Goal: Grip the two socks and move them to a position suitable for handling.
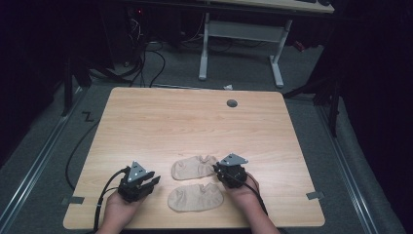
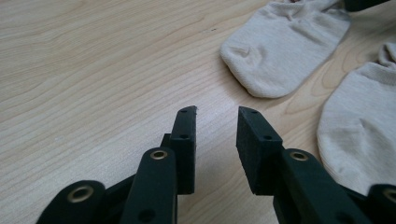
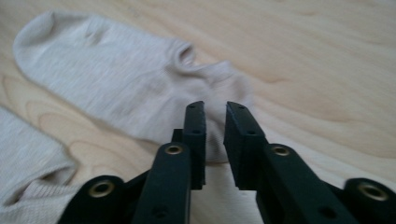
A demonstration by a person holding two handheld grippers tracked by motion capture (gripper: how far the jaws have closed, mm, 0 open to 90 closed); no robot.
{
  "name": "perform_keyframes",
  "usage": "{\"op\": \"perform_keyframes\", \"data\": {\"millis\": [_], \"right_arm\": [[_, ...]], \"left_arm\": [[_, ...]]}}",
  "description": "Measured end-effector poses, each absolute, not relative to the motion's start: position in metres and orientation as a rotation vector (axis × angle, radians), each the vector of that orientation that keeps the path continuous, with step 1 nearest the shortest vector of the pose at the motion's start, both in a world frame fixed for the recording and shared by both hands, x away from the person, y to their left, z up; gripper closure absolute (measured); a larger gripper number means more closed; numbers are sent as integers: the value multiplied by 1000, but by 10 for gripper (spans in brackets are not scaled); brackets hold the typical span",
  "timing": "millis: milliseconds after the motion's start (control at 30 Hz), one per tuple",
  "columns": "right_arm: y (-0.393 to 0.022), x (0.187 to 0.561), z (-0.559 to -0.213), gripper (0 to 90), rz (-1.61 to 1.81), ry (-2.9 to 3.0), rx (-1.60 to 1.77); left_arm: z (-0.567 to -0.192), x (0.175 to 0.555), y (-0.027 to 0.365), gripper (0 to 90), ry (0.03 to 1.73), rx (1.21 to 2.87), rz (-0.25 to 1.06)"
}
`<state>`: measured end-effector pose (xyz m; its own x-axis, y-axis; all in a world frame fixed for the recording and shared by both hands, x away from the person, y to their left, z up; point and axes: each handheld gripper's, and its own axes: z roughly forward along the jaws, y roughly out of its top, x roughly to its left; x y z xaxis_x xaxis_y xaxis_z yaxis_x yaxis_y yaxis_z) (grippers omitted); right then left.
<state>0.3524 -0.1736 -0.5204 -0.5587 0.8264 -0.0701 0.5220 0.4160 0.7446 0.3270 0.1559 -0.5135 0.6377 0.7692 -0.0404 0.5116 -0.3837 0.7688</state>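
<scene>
Two beige ankle socks lie flat near the table's front edge, the farther sock (image 1: 194, 167) just above the nearer sock (image 1: 196, 197). My left gripper (image 1: 153, 179) rests to their left on the wood, pointing toward them. In the left gripper view, that gripper (image 2: 217, 114) is open over bare wood, with the farther sock (image 2: 285, 46) and the nearer sock (image 2: 359, 126) ahead. My right gripper (image 1: 216, 169) sits at the farther sock's right end. In the right gripper view, its jaws (image 3: 215, 108) stand a little apart over the cuff of the farther sock (image 3: 116, 79), gripping nothing; the nearer sock (image 3: 28, 163) shows at lower left.
The light wooden table (image 1: 195, 122) has a grey cable grommet (image 1: 232, 103) near its far edge. Another white-legged desk (image 1: 243, 34) stands beyond it on the grey floor. Cables trail from both grippers off the front edge.
</scene>
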Motion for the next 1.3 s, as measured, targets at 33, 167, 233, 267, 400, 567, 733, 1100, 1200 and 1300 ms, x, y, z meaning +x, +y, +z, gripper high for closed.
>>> {"op": "perform_keyframes", "data": {"millis": [33,167,233,267,400,567,733,1100,1200,1300], "right_arm": [[-176,352,-518,742,956,2224,1151],[-184,353,-514,663,991,2193,1168],[-188,355,-513,650,1008,2184,1179],[-188,356,-513,657,1007,2178,1183],[-188,357,-511,665,990,2164,1189],[-188,360,-509,664,998,2158,1180],[-190,363,-510,647,1014,2166,1194],[-185,374,-525,669,968,2260,1245],[-183,374,-527,712,951,2266,1241],[-182,374,-528,743,957,2267,1228]], "left_arm": [[-514,328,155,678,1005,2063,423],[-515,333,150,617,1015,2041,417],[-515,335,147,596,1008,2048,423],[-515,336,145,586,1007,2044,427],[-512,341,136,541,997,2029,424],[-510,348,122,492,980,2029,412],[-514,357,111,502,1006,2008,348],[-528,368,100,685,1052,2079,369],[-529,367,100,731,1050,2089,383],[-530,366,101,784,1045,2090,381]]}}
